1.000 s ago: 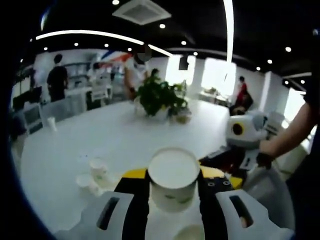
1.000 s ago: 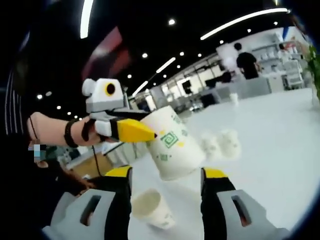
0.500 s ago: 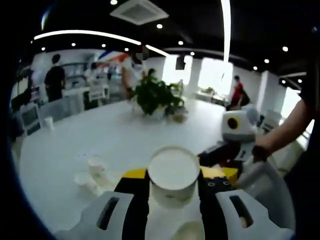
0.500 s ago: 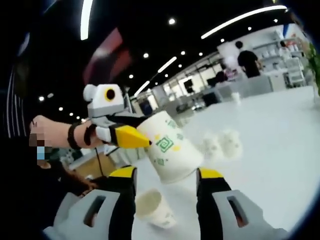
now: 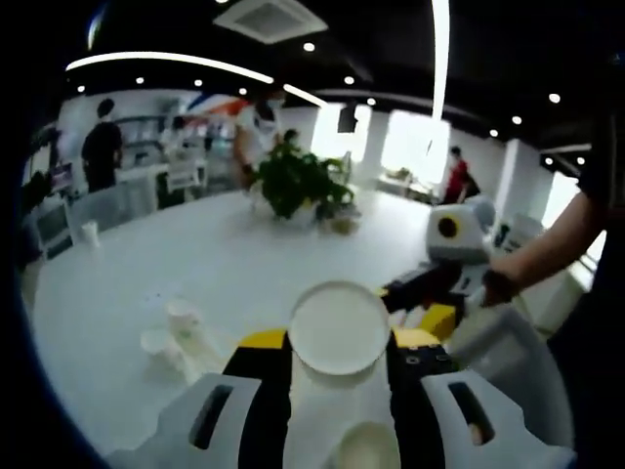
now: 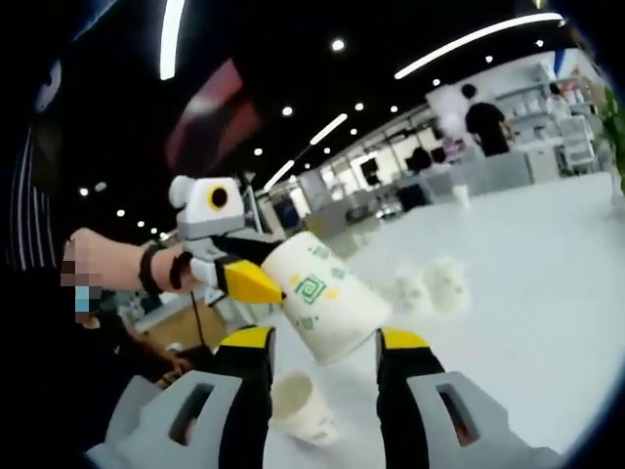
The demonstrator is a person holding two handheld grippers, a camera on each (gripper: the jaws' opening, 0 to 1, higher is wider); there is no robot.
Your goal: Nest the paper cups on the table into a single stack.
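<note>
My left gripper (image 5: 339, 344) is shut on a white paper cup (image 5: 339, 327), held in the air with a round end facing the camera. In the right gripper view the same cup (image 6: 327, 311) shows green print, and the left gripper (image 6: 244, 277) pinches its wide end. My right gripper (image 6: 324, 344) is open, with its jaws on either side of the cup's narrow end; I cannot tell if they touch it. Another cup (image 6: 298, 401) rests on the table below it, also in the left gripper view (image 5: 366, 445). More cups (image 5: 181, 332) stand in a small group.
The white table (image 5: 244, 259) carries a potted plant (image 5: 298, 181) at its far side and a lone cup (image 5: 90, 233) at the far left. The right gripper (image 5: 435, 293) and a person's arm come in from the right. People stand in the background.
The right gripper's jaws have narrowed around the held cup's lower end. The left gripper and cup have tilted a little; the right gripper sits closer to the cup.
</note>
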